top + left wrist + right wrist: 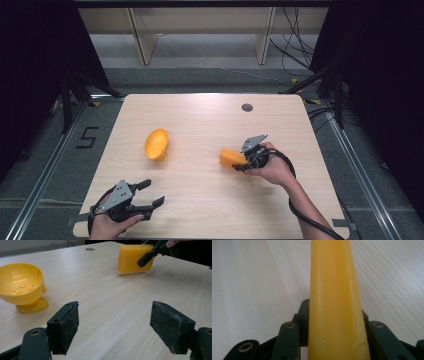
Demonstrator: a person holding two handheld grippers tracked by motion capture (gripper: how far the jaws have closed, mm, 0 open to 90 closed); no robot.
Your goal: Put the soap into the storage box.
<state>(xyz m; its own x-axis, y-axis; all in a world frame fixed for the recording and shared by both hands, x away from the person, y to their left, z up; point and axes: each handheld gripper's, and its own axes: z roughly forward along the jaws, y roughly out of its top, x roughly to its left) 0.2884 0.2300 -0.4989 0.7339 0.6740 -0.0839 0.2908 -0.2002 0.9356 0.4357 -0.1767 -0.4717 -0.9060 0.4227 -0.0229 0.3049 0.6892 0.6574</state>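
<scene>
The right gripper (239, 165) is clamped on a yellow block (229, 157) — a soap-like slab with rounded edges — at the right-centre of the wooden table (210, 125). In the right gripper view the block (334, 302) stands on edge between the two black jaws, which press against both its flat faces. From the left gripper view the same block (135, 258) sits low over the tabletop, tilted a little, with one black jaw of the right gripper (150, 255) laid across its near face; whether its bottom edge touches the wood cannot be told.

The left gripper (152, 194) rests at the near left corner of the table, jaws spread wide with nothing between them — confirmed in its own view, where the two rough black pads (66, 327) stand well apart over bare wood.

A yellow bowl (156, 144) on a short foot lies left of centre, well apart from the block. In the left gripper view it (21, 285) is tipped, its opening turned towards the camera, with small round bumps on the inner wall.

A small dark round grommet (247, 107) is set in the far part of the tabletop.
</scene>
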